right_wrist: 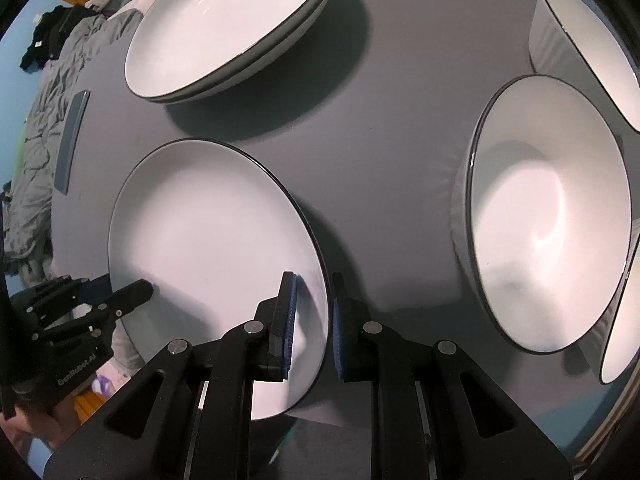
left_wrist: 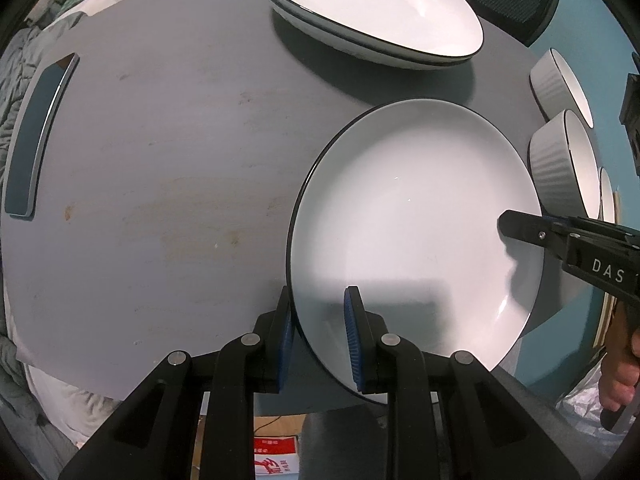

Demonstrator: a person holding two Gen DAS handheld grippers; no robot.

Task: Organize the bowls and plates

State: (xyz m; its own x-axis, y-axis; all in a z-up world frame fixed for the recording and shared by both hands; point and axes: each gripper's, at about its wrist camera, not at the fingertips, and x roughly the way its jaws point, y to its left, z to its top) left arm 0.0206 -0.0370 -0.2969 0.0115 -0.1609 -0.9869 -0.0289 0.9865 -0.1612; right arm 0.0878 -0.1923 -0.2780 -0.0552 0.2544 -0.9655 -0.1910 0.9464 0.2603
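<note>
A white plate with a dark rim (left_wrist: 412, 232) (right_wrist: 212, 240) hangs a little above the grey table (left_wrist: 160, 160), held from two sides. My left gripper (left_wrist: 320, 332) is shut on its near rim, blue pads on either face. My right gripper (right_wrist: 314, 328) is shut on the opposite rim. Each wrist view shows the other gripper's finger (left_wrist: 520, 228) (right_wrist: 134, 292) lying on the plate's edge. A stack of two white plates (left_wrist: 372, 12) (right_wrist: 228, 28) sits farther back on the table. White ribbed bowls (left_wrist: 560, 168) (right_wrist: 548, 216) stand to the right.
A second bowl (left_wrist: 560, 80) (right_wrist: 580, 48) stands behind the first, and a third bowl's rim (right_wrist: 616, 320) shows at the right edge. A dark flat phone-like slab (left_wrist: 36, 140) (right_wrist: 72, 140) lies near the table's left edge. Rumpled grey bedding (right_wrist: 36, 152) lies beyond.
</note>
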